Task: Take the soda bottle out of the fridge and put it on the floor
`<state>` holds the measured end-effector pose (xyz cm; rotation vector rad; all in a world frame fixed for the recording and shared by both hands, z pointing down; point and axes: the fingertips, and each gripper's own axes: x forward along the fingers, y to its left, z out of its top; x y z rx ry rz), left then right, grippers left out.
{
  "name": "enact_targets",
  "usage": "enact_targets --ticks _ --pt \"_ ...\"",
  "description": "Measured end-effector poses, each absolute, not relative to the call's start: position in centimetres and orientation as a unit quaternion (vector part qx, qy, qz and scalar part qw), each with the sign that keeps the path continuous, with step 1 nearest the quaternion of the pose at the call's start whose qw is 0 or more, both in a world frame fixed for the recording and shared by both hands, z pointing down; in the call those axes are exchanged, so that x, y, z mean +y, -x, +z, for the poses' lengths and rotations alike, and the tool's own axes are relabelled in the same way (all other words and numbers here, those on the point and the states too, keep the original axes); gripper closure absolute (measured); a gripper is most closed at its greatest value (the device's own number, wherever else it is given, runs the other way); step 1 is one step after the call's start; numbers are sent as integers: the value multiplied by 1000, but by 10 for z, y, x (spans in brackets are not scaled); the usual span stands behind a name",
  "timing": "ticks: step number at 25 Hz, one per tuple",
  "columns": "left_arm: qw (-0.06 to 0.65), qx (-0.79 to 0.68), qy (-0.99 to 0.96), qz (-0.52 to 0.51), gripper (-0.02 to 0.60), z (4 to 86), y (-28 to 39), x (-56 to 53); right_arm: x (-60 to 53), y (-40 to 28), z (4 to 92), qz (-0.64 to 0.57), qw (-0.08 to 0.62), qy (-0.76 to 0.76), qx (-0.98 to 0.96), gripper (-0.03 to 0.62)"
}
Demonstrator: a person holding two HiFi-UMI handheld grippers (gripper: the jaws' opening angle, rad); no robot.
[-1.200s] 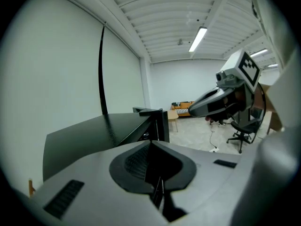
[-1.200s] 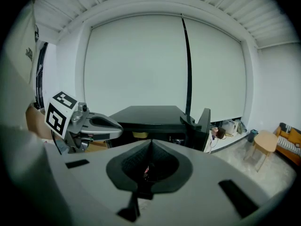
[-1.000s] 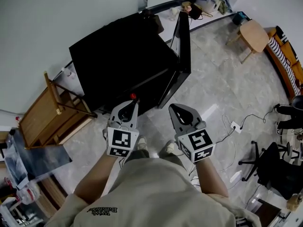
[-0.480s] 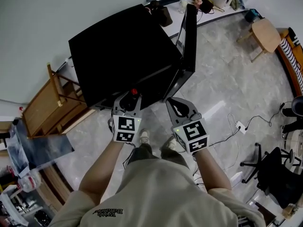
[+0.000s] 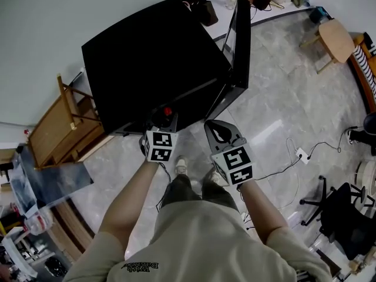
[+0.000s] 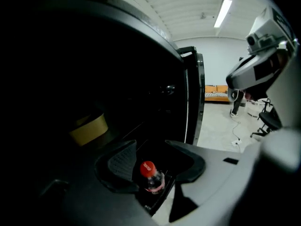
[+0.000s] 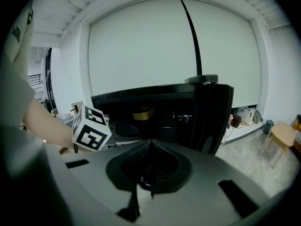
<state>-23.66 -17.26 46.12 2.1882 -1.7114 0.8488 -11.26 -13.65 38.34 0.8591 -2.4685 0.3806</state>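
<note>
The soda bottle (image 6: 151, 178), clear with a red cap (image 5: 168, 111), stands low in the front of the open black fridge (image 5: 147, 57). My left gripper (image 6: 151, 149) reaches into the fridge's bottom. Its jaws are opening, with the bottle's neck between them and a gap on the right side. In the head view the left gripper (image 5: 164, 122) sits at the fridge's lower edge. My right gripper (image 5: 214, 129) hangs beside it, in front of the fridge door (image 5: 238, 46). The right gripper (image 7: 150, 141) has its jaws shut with nothing between them.
A yellow round container (image 6: 89, 128) sits deeper inside the fridge. A wooden rack (image 5: 59, 128) stands left of the fridge. Cables and a power strip (image 5: 299, 154) lie on the marble floor at right, near an office chair (image 5: 338, 207). A wooden stool (image 5: 336, 39) stands far right.
The left gripper has pushed forward into the bottom of the fridge and its jaws have spread around the red-capped bottle. The right gripper has moved slightly closer to the door.
</note>
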Motion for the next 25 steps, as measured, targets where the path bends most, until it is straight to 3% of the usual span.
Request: enact_targets --ticks 16,25 --pt "183 -564 -720 361 408 535 253 -181 -133 123 421 163 276 -301 -898 597" --pt "191 -549 -735 349 448 535 248 -174 -125 119 428 170 282 -304 -894 597"
